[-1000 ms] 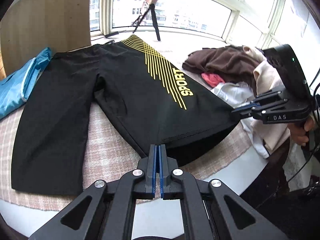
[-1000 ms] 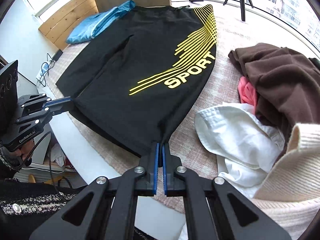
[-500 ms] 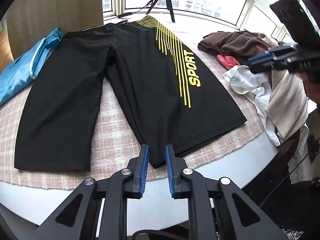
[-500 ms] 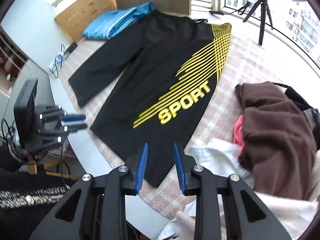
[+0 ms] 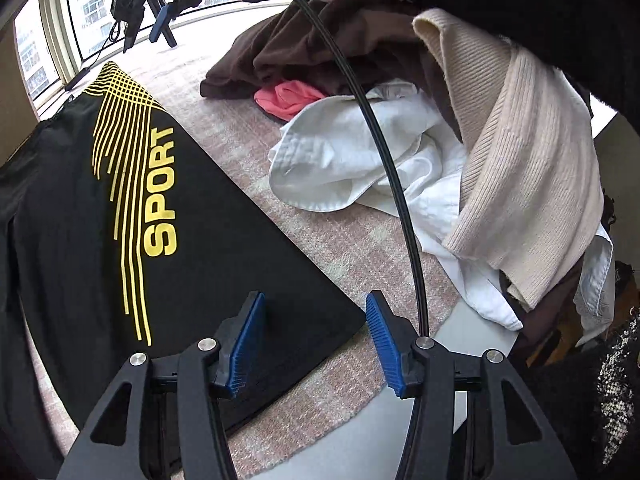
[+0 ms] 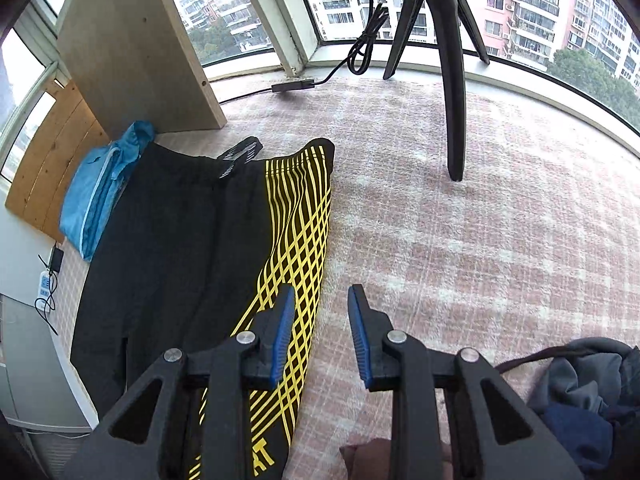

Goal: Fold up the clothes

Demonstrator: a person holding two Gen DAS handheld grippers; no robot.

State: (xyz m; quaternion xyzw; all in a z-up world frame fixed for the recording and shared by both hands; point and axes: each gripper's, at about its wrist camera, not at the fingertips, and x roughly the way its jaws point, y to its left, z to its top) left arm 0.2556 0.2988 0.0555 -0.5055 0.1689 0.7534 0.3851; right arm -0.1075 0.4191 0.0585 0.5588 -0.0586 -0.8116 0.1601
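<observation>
Black sport shorts (image 5: 208,248) lie flat and spread on the bench (image 5: 360,440), on its pink checked cloth (image 6: 460,240), yellow stripes and SPORT lettering face up. No fold is in them as far as either view shows, so by my reading the job is at its very start: garment laid out, first crease not made.

Left gripper (image 5: 316,340), jaws wide and holding nothing, hangs over the hem corner of the striped leg. That corner sits right between the blue pads, at six o'clock in the left wrist view. Whether the pads touch the fabric I cannot tell.

Right gripper (image 6: 320,334), jaws also well apart and empty, sits far up the same side. One pad is over the striped edge, the other over bare cloth, with the waistband at eleven o'clock in its view. In the left wrist view that gripper shows small at twelve o'clock, a hand wrapped round its grip.

I'd call this a lineup for pinching one long side, hem and waist, to carry it across onto the other leg.

Plenty is left after that. A heap waits at two o'clock in the left wrist view: brown garment (image 5: 320,32), pink piece (image 5: 288,98), white garment (image 5: 352,152), beige ribbed knit (image 5: 528,168). A folded blue garment (image 6: 100,196) lies beside the shorts at nine o'clock in the right wrist view.
</observation>
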